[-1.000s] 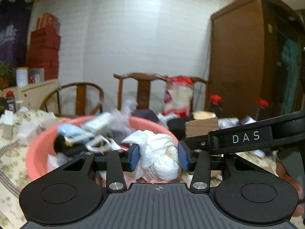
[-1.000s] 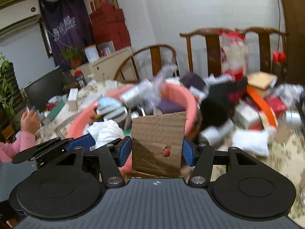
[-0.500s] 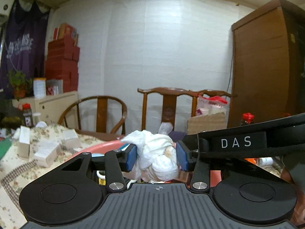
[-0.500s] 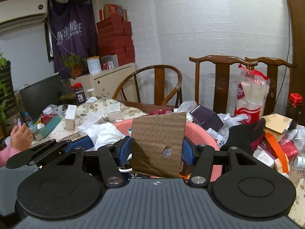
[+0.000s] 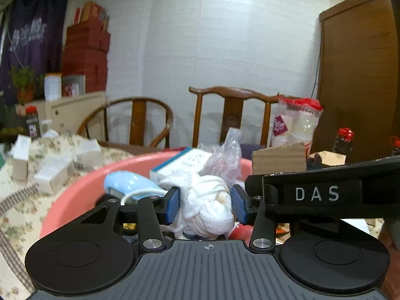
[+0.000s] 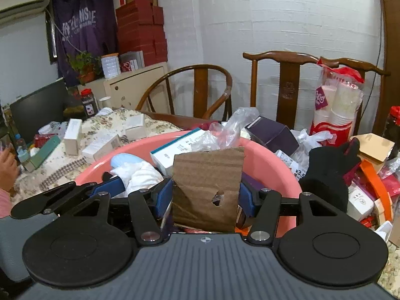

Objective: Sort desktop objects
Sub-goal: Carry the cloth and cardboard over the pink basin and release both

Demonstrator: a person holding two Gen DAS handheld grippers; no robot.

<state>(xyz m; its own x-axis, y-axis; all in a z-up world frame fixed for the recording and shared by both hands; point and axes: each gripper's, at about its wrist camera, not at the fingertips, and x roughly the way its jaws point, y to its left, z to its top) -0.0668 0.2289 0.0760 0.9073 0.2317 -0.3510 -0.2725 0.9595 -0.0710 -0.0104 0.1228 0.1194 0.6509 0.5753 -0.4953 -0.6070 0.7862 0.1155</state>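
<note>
My left gripper is shut on a crumpled white cloth, holding it over the near side of the pink basin. My right gripper is shut on a torn piece of brown cardboard, upright between its blue pads, also over the pink basin. The two grippers are side by side. In the right wrist view the white cloth shows at the left. In the left wrist view the cardboard shows at the right, above the other gripper's black body marked DAS.
The basin holds a light blue mask, a white and teal box and a clear plastic bag. White boxes lie on the floral cloth to the left. A black glove, a bag of cups and packaging crowd the right. A person's hand is at the far left. Wooden chairs stand behind.
Both grippers moved sideways along the table with their loads, tipping up and then back down over the basin. The cloth and the cardboard stay held as before.
</note>
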